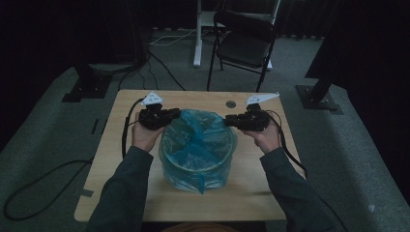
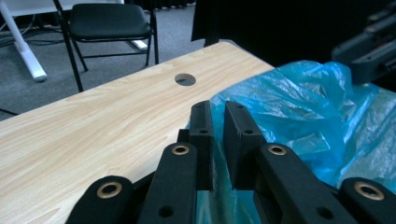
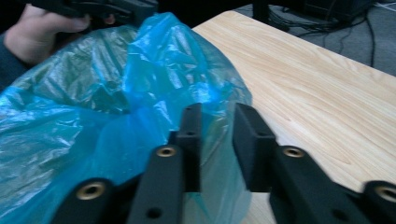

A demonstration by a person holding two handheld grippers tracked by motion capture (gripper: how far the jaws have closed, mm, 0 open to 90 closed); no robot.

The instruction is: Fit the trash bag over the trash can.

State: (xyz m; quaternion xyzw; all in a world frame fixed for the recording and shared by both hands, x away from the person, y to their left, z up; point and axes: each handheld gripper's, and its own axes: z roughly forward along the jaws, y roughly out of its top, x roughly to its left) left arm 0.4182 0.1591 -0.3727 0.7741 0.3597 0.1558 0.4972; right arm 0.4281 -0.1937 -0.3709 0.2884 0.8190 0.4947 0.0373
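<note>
A blue plastic bag [image 1: 196, 145] lines a round translucent bin [image 1: 193, 176] in the middle of the wooden table [image 1: 145, 198]. The bag's top is crumpled and stands above the rim. My left gripper [image 1: 178, 115] sits at the bin's far-left rim. In the left gripper view its jaws [image 2: 217, 109] stand nearly together with the bag's [image 2: 299, 102] film pinched between them. My right gripper [image 1: 228, 120] is at the far-right rim. Its jaws [image 3: 218, 112] straddle the bag-covered [image 3: 140, 70] rim, a little wider apart, closed on the film.
A black folding chair [image 1: 244, 41] and a white desk leg [image 1: 197, 34] stand beyond the table's far edge. A round cable hole [image 1: 230, 104] lies in the tabletop between the grippers. Cables trail over the carpet at the left. Bare wood surrounds the bin.
</note>
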